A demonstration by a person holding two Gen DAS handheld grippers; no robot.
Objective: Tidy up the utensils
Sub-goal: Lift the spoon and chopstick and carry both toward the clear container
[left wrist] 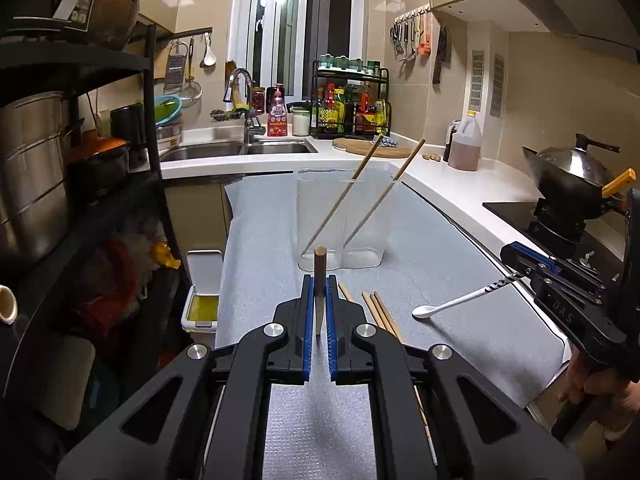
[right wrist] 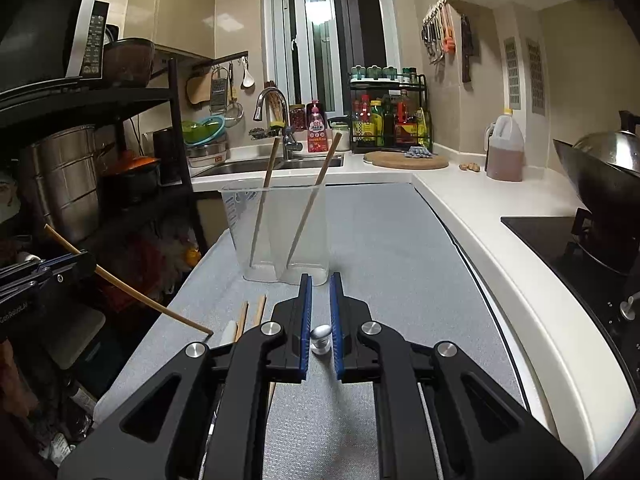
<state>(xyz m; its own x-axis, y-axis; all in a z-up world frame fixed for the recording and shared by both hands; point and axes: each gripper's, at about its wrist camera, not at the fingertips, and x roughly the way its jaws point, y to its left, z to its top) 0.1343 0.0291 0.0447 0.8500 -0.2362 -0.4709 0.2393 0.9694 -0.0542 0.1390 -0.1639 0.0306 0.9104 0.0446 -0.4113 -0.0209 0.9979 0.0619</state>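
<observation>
A clear plastic holder [left wrist: 342, 220] [right wrist: 276, 228] stands on the grey mat with two wooden chopsticks [left wrist: 340, 204] [right wrist: 312, 200] leaning in it. My left gripper [left wrist: 319, 284] is shut on a wooden chopstick [left wrist: 319, 280], held upright just short of the holder; in the right wrist view that chopstick [right wrist: 132, 288] slants down to the mat. My right gripper [right wrist: 320, 300] [left wrist: 516, 268] is shut on the handle of a white spoon [left wrist: 452, 304] [right wrist: 321, 336], its bowl low over the mat. Several loose chopsticks [left wrist: 380, 312] [right wrist: 252, 314] lie on the mat between the grippers.
A black shelf rack [left wrist: 80, 160] with pots stands at left. A sink [left wrist: 236, 148] and spice rack [left wrist: 352, 108] are behind. A wok [left wrist: 576, 172] on the stove is at right, with an oil jug [left wrist: 466, 144] and a cutting board [left wrist: 376, 148] on the counter.
</observation>
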